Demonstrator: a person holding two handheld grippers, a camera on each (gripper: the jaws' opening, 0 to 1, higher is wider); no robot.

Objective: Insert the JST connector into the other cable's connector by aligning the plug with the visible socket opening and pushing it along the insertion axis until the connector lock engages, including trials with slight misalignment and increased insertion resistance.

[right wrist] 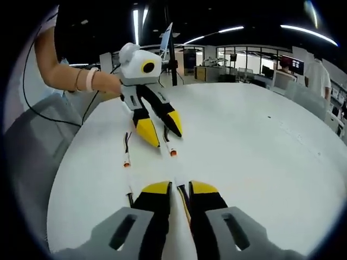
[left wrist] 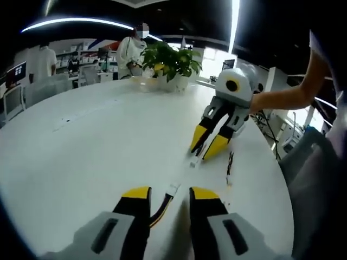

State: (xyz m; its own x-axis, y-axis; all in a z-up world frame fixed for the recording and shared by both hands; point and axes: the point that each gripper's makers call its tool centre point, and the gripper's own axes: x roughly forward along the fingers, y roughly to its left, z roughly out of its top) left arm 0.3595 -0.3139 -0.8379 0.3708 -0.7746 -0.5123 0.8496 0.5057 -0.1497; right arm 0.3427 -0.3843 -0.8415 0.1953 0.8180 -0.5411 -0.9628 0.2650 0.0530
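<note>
left claw [left wrist: 169, 196]: jaws parted, yellow tips on either side of a cable [left wrist: 162, 208] lying on the white counter [left wrist: 81, 157]; white connector [left wrist: 173, 189] sat between and just ahead of the tips; could not tell if the jaws touched it
left claw from the right gripper view [right wrist: 161, 131]: tips low on the counter, jaws apart, a wire with an orange-tipped end [right wrist: 173, 152] just in front
right claw [right wrist: 180, 188]: jaws nearly closed, a thin cable [right wrist: 184, 199] ran up the narrow gap; grip looked pinched but contact unclear
right claw from the left gripper view [left wrist: 206, 147]: tips down near a small white connector end [left wrist: 193, 161]
spare cable: second lead with orange end [right wrist: 127, 162] lay on the counter left of the right claw; dark lead [left wrist: 229, 163] beside the right claw
connectors: apart, not mated
background: potted plant [left wrist: 171, 64] at the far counter edge; person's forearm [left wrist: 284, 98] behind the right claw
</note>
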